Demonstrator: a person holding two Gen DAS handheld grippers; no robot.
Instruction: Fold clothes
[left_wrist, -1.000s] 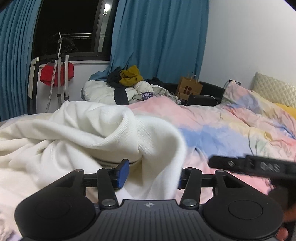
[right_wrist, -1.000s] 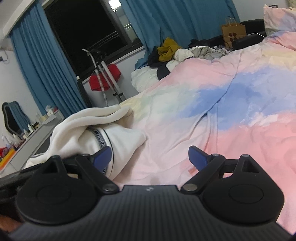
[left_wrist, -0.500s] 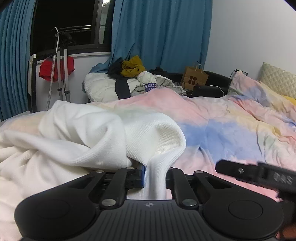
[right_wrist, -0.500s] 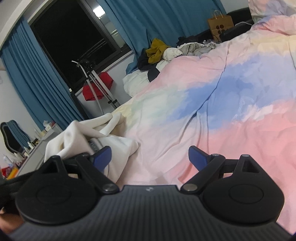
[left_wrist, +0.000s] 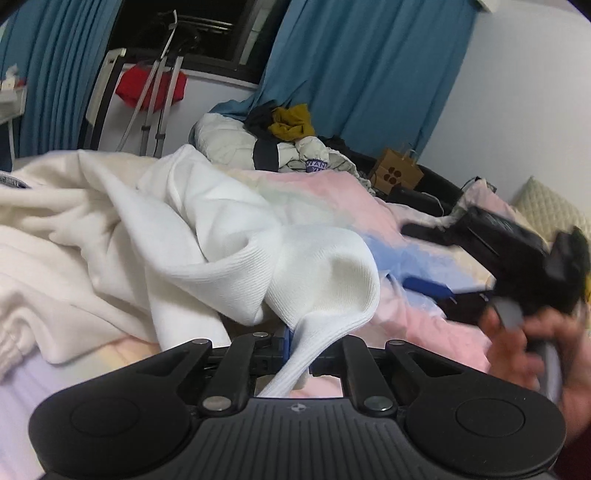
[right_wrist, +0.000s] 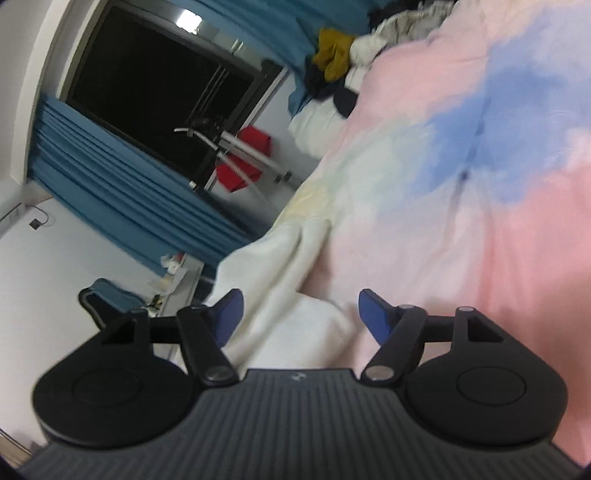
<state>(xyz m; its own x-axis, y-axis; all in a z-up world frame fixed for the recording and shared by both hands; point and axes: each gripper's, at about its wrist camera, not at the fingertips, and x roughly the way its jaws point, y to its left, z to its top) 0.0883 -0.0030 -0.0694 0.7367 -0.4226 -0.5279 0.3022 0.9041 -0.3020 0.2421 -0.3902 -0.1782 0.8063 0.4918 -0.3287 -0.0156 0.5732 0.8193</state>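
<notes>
- Left of the scene: a white garment (left_wrist: 110, 229) lay crumpled and unfolded on the bed (left_wrist: 332, 192), bunched in loose ridges with no flat panel or crease line visible; as far as the views showed, most of the folding was left to do.
- Centre: the left gripper (left_wrist: 297, 343) was closed tight on a ribbed edge of the garment, which stretched up from between its fingers.
- Right: the right gripper (right_wrist: 297, 314) stood wide open and held nothing, with garment cloth lying between its fingers.
- Only the left view showed the right gripper from outside, blurred, probably in motion, with the person's hand (left_wrist: 532, 350); only the right view showed its open jaws.
</notes>
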